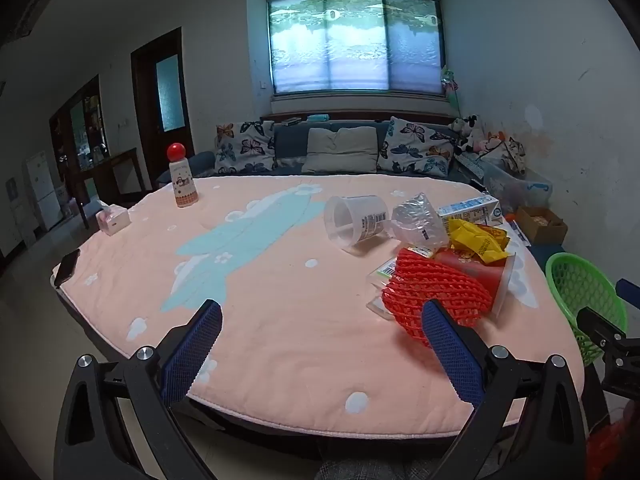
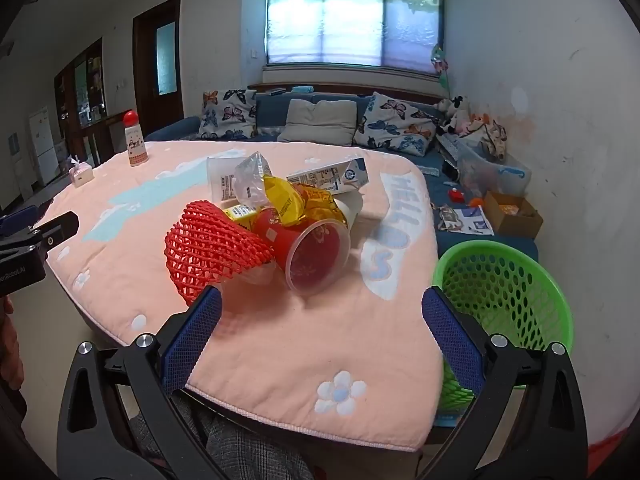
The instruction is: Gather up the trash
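Observation:
A heap of trash lies on the pink-covered table (image 1: 280, 300) (image 2: 280, 340): a red foam net (image 1: 436, 288) (image 2: 212, 248), a red cup with a clear lid (image 2: 316, 252), yellow wrappers (image 1: 478, 240) (image 2: 286, 198), a clear tipped cup (image 1: 356, 220) (image 2: 222, 182), crumpled clear plastic (image 1: 418, 220) (image 2: 250, 180) and a milk carton (image 1: 470, 208) (image 2: 332, 176). A green mesh basket (image 1: 580, 284) (image 2: 504, 292) stands beside the table's right edge. My left gripper (image 1: 322, 316) is open at the near edge, left of the net. My right gripper (image 2: 322, 304) is open just short of the heap.
A red-capped bottle (image 1: 183, 180) (image 2: 134, 140), a small pink box (image 1: 113, 220) (image 2: 81, 174) and a dark phone (image 1: 67, 267) sit at the table's left side. A sofa with cushions (image 1: 340, 152) lies behind. A cardboard box (image 2: 512, 212) and papers lie right.

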`<state>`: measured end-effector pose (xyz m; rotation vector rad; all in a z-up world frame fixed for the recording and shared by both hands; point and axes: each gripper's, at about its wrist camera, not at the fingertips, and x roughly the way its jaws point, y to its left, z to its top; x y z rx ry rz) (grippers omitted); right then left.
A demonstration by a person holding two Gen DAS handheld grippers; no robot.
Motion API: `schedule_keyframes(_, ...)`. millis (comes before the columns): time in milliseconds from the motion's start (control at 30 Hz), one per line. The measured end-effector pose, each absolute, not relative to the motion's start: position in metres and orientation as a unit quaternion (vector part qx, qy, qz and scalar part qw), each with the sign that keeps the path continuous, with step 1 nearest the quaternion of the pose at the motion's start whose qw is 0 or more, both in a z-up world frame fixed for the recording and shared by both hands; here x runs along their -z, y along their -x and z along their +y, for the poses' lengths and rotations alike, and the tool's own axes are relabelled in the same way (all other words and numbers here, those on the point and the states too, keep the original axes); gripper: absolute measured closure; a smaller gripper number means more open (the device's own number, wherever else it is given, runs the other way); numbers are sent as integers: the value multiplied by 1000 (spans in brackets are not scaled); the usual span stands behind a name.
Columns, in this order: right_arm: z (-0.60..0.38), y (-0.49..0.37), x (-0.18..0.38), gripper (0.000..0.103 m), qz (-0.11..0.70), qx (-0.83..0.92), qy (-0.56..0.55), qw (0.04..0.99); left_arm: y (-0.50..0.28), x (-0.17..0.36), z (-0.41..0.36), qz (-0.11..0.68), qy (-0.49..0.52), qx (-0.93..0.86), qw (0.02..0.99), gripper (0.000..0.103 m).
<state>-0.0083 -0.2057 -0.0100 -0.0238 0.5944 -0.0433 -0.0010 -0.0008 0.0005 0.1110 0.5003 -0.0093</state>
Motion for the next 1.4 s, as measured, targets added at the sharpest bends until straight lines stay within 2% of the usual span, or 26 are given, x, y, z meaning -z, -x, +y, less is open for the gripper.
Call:
schedule_keyframes(367,-205,12,9,4,289,21,11,957,0,0,6,263,-21,22,964,6)
schedule_keyframes(1400,-208,9,15,4,294,24,7,956,-6,5,4,269,-21,10,963,6)
